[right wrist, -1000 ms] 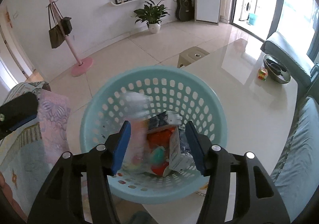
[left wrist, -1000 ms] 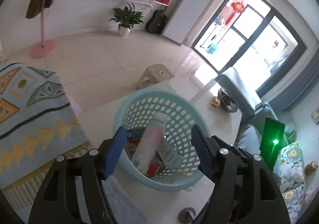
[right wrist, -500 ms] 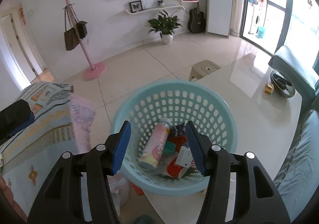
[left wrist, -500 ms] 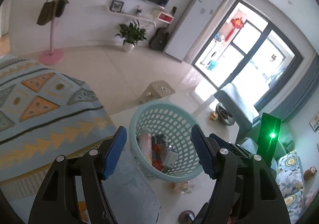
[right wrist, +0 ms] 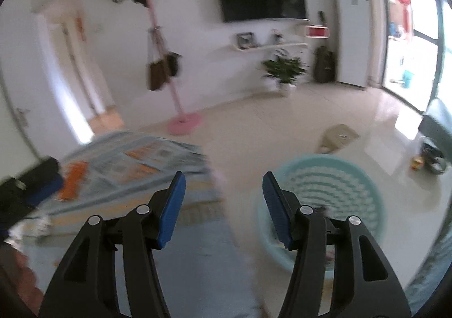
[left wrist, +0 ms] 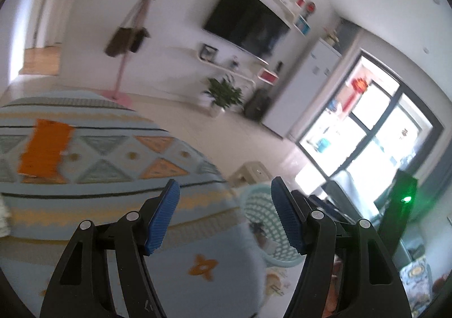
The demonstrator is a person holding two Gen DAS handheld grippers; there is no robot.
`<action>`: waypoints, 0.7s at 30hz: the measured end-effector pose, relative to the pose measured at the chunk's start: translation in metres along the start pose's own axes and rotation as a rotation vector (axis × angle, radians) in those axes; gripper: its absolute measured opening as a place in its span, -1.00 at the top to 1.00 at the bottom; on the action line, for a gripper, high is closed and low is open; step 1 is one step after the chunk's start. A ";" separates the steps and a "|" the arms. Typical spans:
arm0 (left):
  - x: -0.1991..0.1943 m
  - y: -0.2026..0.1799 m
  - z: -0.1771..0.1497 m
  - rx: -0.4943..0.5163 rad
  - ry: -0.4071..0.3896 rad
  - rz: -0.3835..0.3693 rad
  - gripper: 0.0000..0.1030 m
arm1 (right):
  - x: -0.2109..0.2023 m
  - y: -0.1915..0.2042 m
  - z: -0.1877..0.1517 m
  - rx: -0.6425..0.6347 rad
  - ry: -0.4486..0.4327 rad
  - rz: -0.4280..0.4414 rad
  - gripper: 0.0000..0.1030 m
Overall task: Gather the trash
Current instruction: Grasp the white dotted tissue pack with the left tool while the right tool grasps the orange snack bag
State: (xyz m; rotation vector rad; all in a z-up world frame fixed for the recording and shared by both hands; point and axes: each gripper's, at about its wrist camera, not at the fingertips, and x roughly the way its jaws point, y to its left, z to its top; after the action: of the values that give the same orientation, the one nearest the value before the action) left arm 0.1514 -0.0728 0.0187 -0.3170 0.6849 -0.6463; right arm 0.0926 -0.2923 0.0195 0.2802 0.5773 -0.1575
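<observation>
Two empty tools, left tool point(left wrist: 224, 199) and right tool point(right wrist: 224, 190) agape, teal basket point(right wrist: 339, 176) beside.

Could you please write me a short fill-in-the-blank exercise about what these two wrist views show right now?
1. The perforated basket is pale ____ in colour.
2. The left hand-held gripper has ____ between its pads.
3. Each pad on the right hand-held gripper is coloured ____.
4. The coat stand has a round ____ base.

Missing words: blue; nothing; blue; pink
</observation>
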 end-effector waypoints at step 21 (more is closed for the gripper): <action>-0.134 0.188 -0.039 -0.057 0.005 0.449 -0.65 | 0.075 0.251 -0.027 -0.404 0.118 0.312 -0.11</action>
State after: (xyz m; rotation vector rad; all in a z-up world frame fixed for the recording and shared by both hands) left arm 0.1296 0.1545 -0.0343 -0.2034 0.7502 -0.2005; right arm 0.1975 -0.0504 0.0106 -0.0162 0.6600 0.2781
